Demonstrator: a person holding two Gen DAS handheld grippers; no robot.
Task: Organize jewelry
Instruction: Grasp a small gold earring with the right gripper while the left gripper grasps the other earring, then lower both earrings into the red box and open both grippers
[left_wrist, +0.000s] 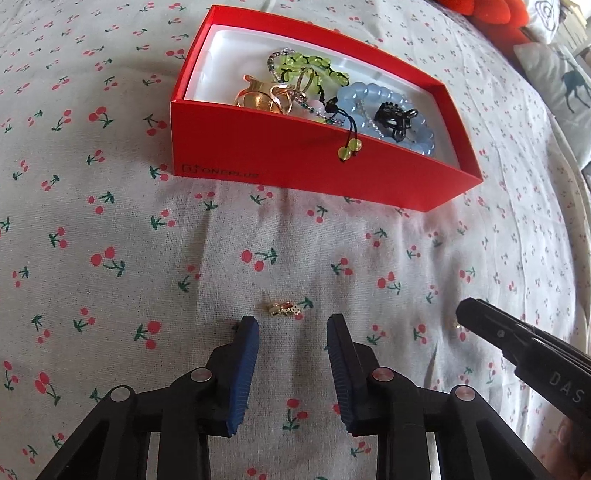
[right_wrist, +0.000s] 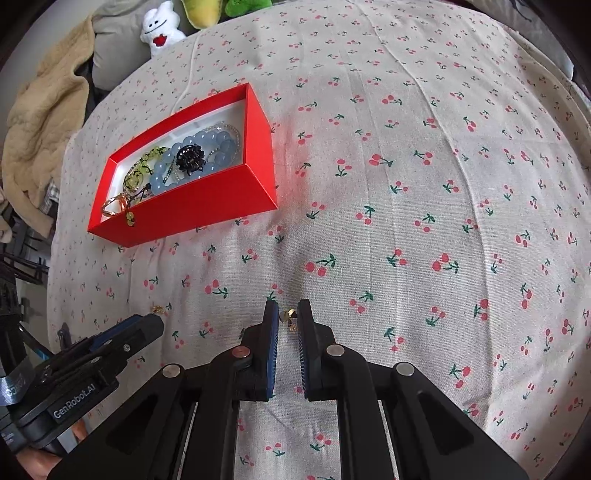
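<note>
One red box (left_wrist: 295, 155) sits on the cherry-print bed sheet (left_wrist: 110, 258), holding one blue bead bracelet (left_wrist: 369, 96), one green bead bracelet (left_wrist: 314, 70), one black hair claw (left_wrist: 395, 114) and gold rings (left_wrist: 269, 98). Two small gold earrings lie loose on the sheet nearer the tools. The left tool (left_wrist: 293, 325) is released, jaws wide, just short of one earring (left_wrist: 284, 308). The right tool (right_wrist: 288, 314) has its jaws narrowed around the other earring (right_wrist: 289, 315); contact cannot be told.
</note>
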